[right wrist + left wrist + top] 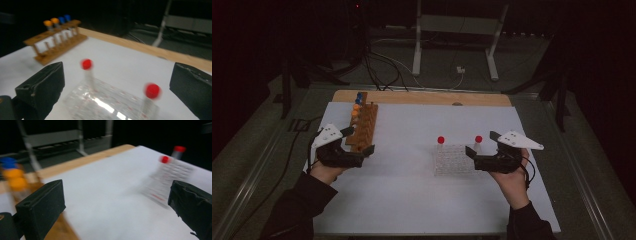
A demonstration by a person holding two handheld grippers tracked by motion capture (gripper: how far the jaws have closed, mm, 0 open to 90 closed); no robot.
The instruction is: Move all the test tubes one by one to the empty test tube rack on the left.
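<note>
Two hand-held grippers over a white tabletop [412, 200], one at each side.

Left hand-held gripper [359, 141] at the near left, just beside the near end of a wooden rack [364, 125]; jaws spread wide, nothing between them. Seen along its own jaws in the left gripper view: bare white surface in the gap, wooden rack [17, 187] blurred at the left edge with orange and blue caps on it.

Right hand-held gripper [484, 144] at the near right, just beside the right edge of a clear plastic rack [453, 160]; jaws likewise spread wide, gripping nothing. Cannot tell whether its lower jaw touches the clear rack. In the right gripper view, clear plastic rack [107, 105] low between the two black jaws, not pressed by either.

Two red-capped tubes upright in the clear rack: left red-capped tube [440, 141] at its far left corner, right red-capped tube [478, 141] at its far right corner, close to the right hand-held gripper. Same pair in the right gripper view, left red-capped tube [87, 65] and right red-capped tube [152, 91], both blurred.

Wooden rack along the far left of the tabletop, running near to far, holding orange-capped tubes [355, 111] and, farther back, blue-capped tubes [359, 96]. Well apart from the clear rack, bare white surface between.
</note>
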